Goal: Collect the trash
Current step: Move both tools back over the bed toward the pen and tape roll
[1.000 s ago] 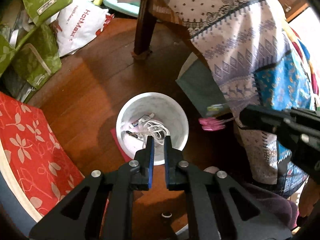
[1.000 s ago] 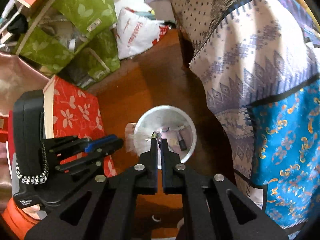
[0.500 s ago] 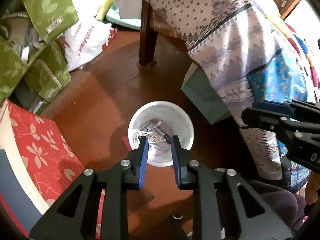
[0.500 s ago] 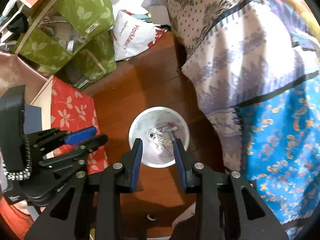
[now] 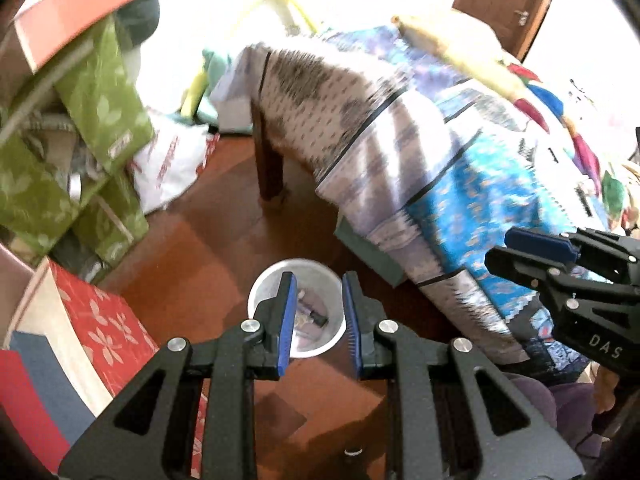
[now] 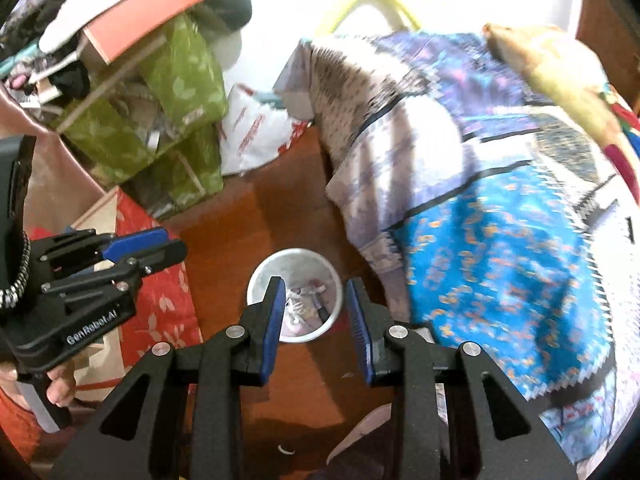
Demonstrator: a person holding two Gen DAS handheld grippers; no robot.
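Hovering: left gripper [image 5: 318,320] and right gripper [image 6: 316,320] are hanging above the bin [image 5: 298,270], both released, gripping nothing.
Bin: it is standing on the wood floor [image 5: 192,264], at 12 o'clock from each gripper's tips.
Trash: a white cord [image 6: 294,308] and small tubes [image 5: 310,314] are lying inside the bin.
Bedspread [image 6: 500,220]: it is draping at 2 o'clock.
Green bags [image 6: 180,92]: they are sitting at 10 o'clock.

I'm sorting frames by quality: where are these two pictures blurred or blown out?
Left wrist view: patterned bedcover motion-smeared, top background overexposed white, left claw sharp. Right wrist view: the same smear on the bedcover, white glare above, right claw crisp, white bin fairly clear.
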